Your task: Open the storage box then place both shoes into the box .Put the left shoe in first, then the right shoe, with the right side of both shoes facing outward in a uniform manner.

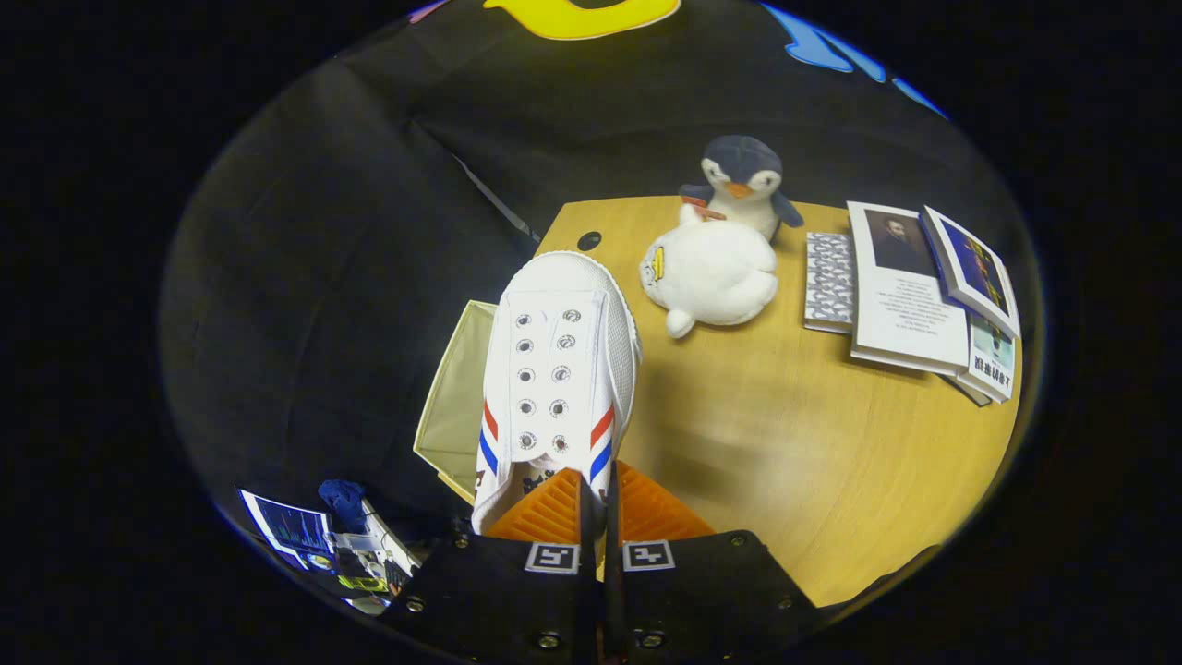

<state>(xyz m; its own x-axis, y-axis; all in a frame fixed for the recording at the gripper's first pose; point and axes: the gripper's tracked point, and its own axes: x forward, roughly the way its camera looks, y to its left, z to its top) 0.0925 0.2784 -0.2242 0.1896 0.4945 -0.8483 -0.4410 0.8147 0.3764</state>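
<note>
Nearest the camera, the hand-held gripper (598, 494) has its fingers pressed almost together, pinching the heel end of a white shoe (559, 369), which points away from the fingers, lace holes up, with red and blue stripes on both sides. Left of and beneath the shoe, an open beige storage box (457, 392) stands at the edge of the wooden surface (813, 462). Right of the shoe, beyond the fingers, a white plush toy (709, 272) lies touching a penguin plush (743, 180). Farther right, several books (923, 296) lie overlapping on the surface.
</note>
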